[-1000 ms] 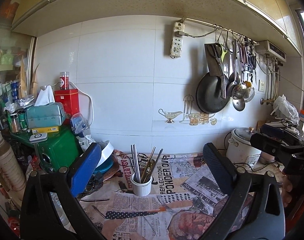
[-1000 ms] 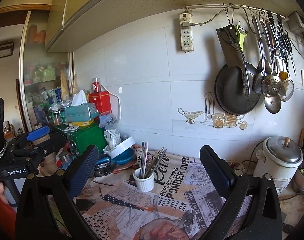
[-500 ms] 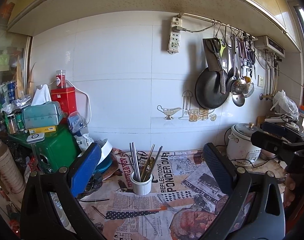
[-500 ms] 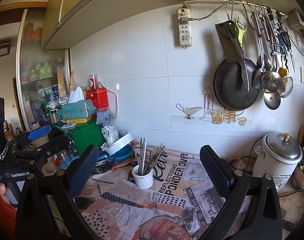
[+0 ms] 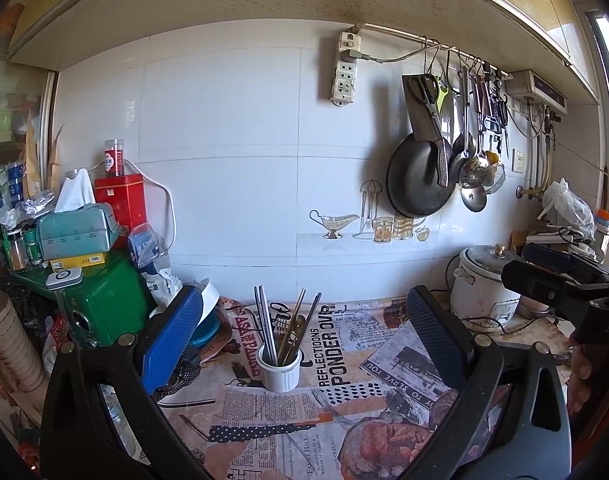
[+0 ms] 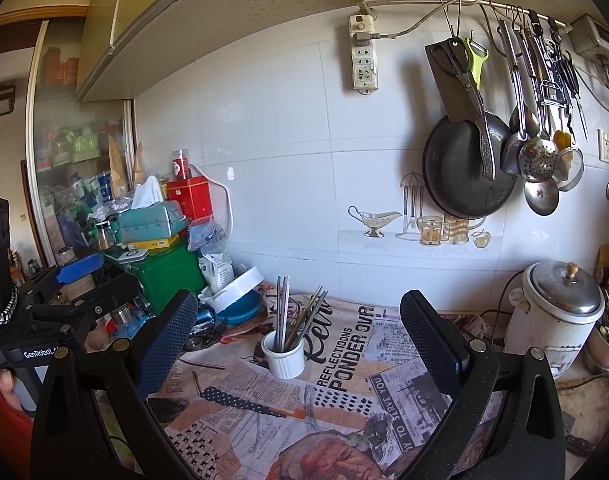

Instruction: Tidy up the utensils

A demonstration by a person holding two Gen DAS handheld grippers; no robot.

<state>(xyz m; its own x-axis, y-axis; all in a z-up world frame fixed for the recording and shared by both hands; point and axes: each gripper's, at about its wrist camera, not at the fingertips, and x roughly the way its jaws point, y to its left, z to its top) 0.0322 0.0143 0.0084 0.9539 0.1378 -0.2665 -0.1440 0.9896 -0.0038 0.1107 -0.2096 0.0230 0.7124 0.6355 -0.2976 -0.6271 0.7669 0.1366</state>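
Utensils wait in cup as both grippers hang empty

From my left wrist camera, the left gripper (image 5: pixel 304 334) hangs with jaws spread wide, holding nothing, over the newspaper-print countertop cover (image 5: pixel 344 412). The small white ribbed ceramic cup (image 5: pixel 279 369) stands there, steel chopsticks and brass-toned cutlery (image 5: pixel 282 330) leaning inside.

From my right wrist camera, the right gripper (image 6: pixel 300 334) is likewise spread and empty. I judge the sticks light, stiff and slippery; I'd pinch them high, since the cup may tip.
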